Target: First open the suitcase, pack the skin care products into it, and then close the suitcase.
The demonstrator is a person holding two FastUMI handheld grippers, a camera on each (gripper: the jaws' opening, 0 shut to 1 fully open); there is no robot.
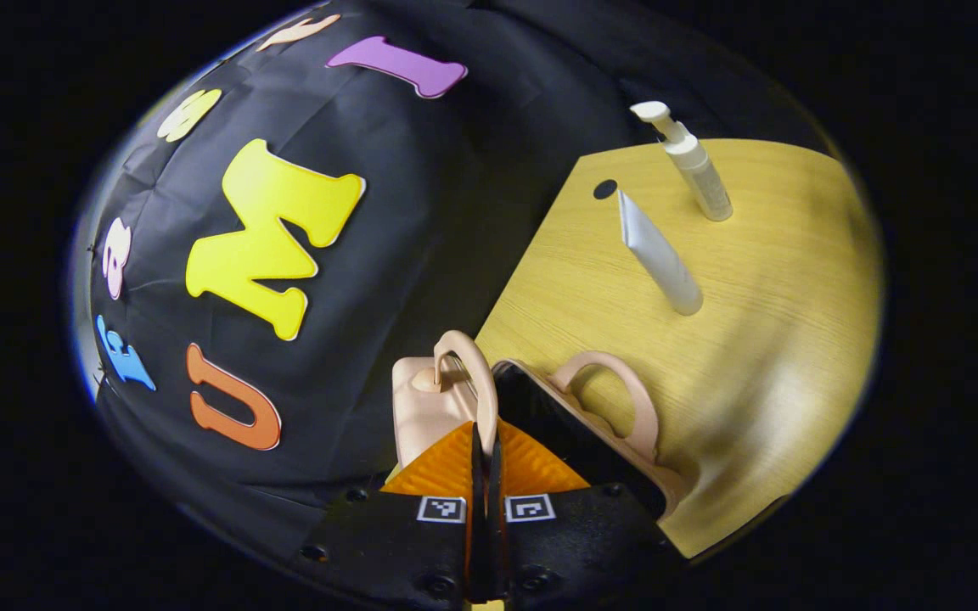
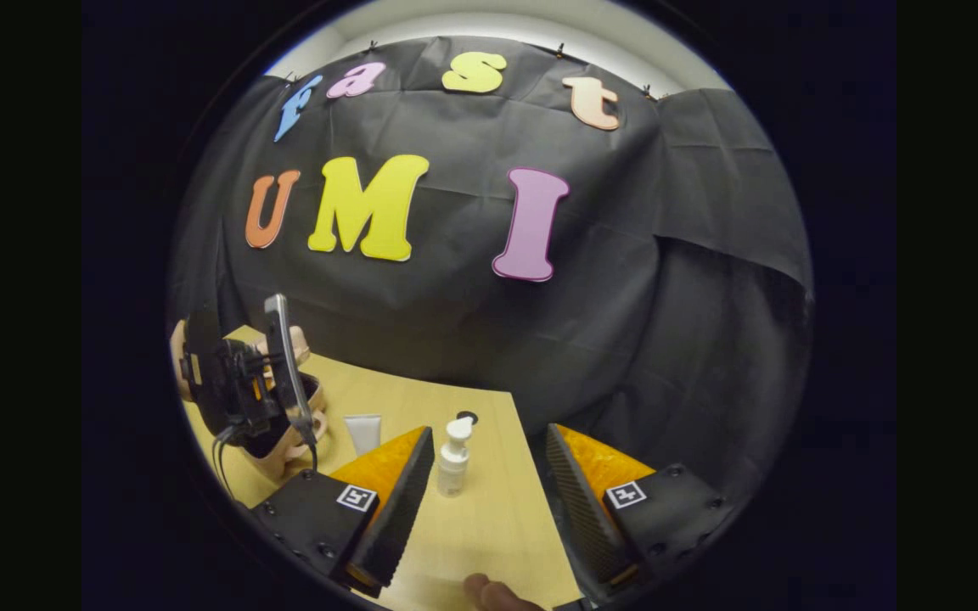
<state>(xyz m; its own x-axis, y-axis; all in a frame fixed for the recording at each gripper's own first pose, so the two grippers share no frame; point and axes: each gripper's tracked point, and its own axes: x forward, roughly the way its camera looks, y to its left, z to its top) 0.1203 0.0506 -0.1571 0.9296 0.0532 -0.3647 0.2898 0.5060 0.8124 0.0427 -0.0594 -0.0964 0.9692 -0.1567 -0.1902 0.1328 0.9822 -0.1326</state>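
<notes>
Suitcase (image 1: pixel 455 399) sits at the near corner of the wooden table (image 1: pixel 761 339), right at the edge beside the black cloth wall, and in the left gripper view we see it partly open: one pink half raised, its handle (image 1: pixel 468 373) pinched between the closed fingers of the left gripper (image 1: pixel 484 462), the other half lying flat with its own handle (image 1: pixel 616 399) and a dark interior showing. Its long axis seems to run along the table edge, with the opening facing toward the products, though the fisheye makes this hard to judge.

We think the main risk is the lid slipping from that thin handle and dropping shut, or the light case sliding off the corner if we pull sideways rather than up.

Farther along the table, the tube (image 1: pixel 659 255) stands on its cap, crimped end up and tilted. The pump bottle (image 1: pixel 693 165) stands upright just beyond, nozzle toward the wall. Both are tall and narrow, so a glancing touch could topple them.

In the right gripper view, the right gripper (image 2: pixel 480 484) is spread wide with the pump bottle between its fingers, not touching it.
</notes>
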